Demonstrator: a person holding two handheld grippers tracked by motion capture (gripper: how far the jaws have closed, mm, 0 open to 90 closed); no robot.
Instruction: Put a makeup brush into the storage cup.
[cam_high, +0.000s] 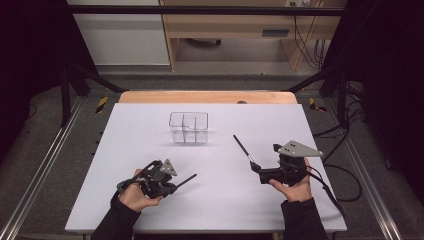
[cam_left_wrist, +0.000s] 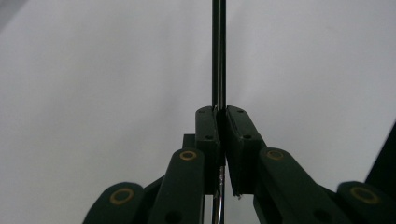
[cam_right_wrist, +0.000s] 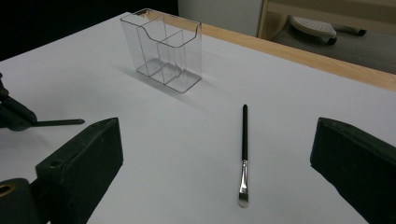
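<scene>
The left gripper (cam_high: 172, 186) sits low near the front edge of the white tabletop (cam_high: 125, 150), left of centre, its jaws pressed together on a thin black brush handle (cam_left_wrist: 219, 51) that runs straight out between them; in the high view that same brush (cam_high: 186, 180) pokes out toward the middle of the tabletop. The right gripper (cam_high: 257, 169) hangs near the front right, its jaws spread wide and holding nothing, and a second makeup brush (cam_right_wrist: 243, 154) lies flat on the tabletop just ahead of them, its metal ferrule and bristle tip toward the gripper and its black handle pointing away toward the far edge. The clear divided organizer (cam_high: 188, 127) stands upright toward the far middle of the tabletop, well apart from both brushes, all its compartments looking empty (its walls are hard to read against the white). The work appears to be putting brushes into that organizer. The risks look real: the lying brush is slim and flat on the surface, so jaws that close too high could roll or flick it aside; the held brush is pinched near one end, so it may pivot in the grip; and the light organizer could tip or slide if a handle strikes its rim.
</scene>
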